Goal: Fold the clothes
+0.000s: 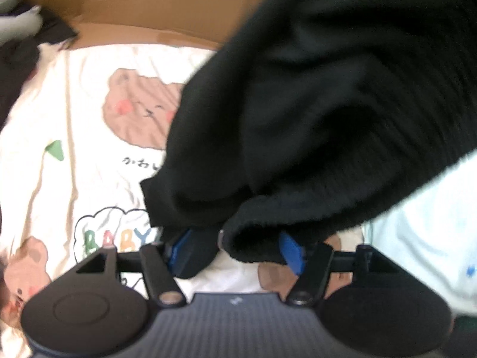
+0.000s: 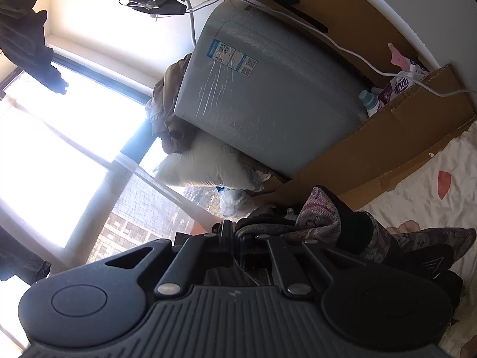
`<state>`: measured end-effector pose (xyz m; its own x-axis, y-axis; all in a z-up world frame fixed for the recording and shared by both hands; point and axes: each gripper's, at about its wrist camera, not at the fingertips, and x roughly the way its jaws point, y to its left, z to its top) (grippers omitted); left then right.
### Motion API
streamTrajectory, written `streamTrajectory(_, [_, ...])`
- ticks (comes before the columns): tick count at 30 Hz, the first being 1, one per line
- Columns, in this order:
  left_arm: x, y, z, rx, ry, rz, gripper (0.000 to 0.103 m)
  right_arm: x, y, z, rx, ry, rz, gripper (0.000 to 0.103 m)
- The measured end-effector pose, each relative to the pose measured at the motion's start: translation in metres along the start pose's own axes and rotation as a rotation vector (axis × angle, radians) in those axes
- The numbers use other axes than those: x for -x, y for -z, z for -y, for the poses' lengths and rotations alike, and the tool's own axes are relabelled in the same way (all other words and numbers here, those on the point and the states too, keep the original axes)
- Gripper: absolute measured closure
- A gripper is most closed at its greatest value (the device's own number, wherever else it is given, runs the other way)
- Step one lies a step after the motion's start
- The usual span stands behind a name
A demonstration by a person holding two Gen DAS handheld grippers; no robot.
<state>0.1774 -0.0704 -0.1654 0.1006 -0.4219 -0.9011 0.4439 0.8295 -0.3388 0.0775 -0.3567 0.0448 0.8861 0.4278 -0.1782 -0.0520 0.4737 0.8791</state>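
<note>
A black ribbed knit garment (image 1: pixel 313 104) hangs from the upper right of the left wrist view over a cream bedsheet (image 1: pixel 74 119) printed with bears. Its rolled hem dangles between the blue pads (image 1: pixel 290 253) of my left gripper (image 1: pixel 235 252). The jaws stand wide, with a strip of sheet showing beside the hem. In the right wrist view my right gripper (image 2: pixel 237 238) is shut, and dark and patterned knit fabric (image 2: pixel 319 220) bunches at its fingertips and drapes off to the right.
Brown cardboard (image 1: pixel 149 6) borders the sheet's far side. Dark clothes (image 1: pixel 18 59) lie at the upper left and a pale blue cloth (image 1: pixel 432 223) at the right. A grey appliance (image 2: pixel 268 89), a white pillow (image 2: pixel 208 167) and a bright window (image 2: pixel 59 149) are beyond the right gripper.
</note>
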Motion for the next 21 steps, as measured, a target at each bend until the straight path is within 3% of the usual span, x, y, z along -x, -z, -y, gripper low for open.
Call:
streamTrajectory(3, [-0.012, -0.001, -0.011, 0.04, 0.041, -0.049, 0.038, 0.002, 0.002, -0.002, 0.0, -0.017, -0.004, 0.1])
streamTrajectory(5, [-0.014, 0.008, -0.015, 0.05, 0.064, -0.033, 0.042, 0.002, 0.004, -0.003, -0.028, -0.045, -0.011, 0.1])
streamTrajectory(6, [-0.014, 0.012, -0.015, 0.042, 0.073, -0.023, 0.051, 0.002, 0.004, -0.003, -0.043, -0.06, -0.015, 0.1])
streamTrajectory(8, [-0.015, 0.019, -0.017, 0.049, 0.093, -0.019, 0.088, 0.003, 0.007, -0.005, -0.052, -0.08, -0.021, 0.1])
streamTrajectory(9, [-0.014, 0.022, -0.018, 0.058, 0.095, -0.031, 0.092, 0.003, 0.009, -0.007, -0.042, -0.083, -0.024, 0.1])
streamTrajectory(16, [0.057, 0.021, -0.004, -0.043, 0.014, 0.057, 0.094, 0.018, 0.011, 0.003, -0.073, -0.098, -0.009, 0.1])
streamTrajectory(21, [0.125, 0.006, -0.005, -0.075, -0.029, 0.143, 0.095, 0.04, 0.001, 0.013, -0.092, -0.053, 0.024, 0.1])
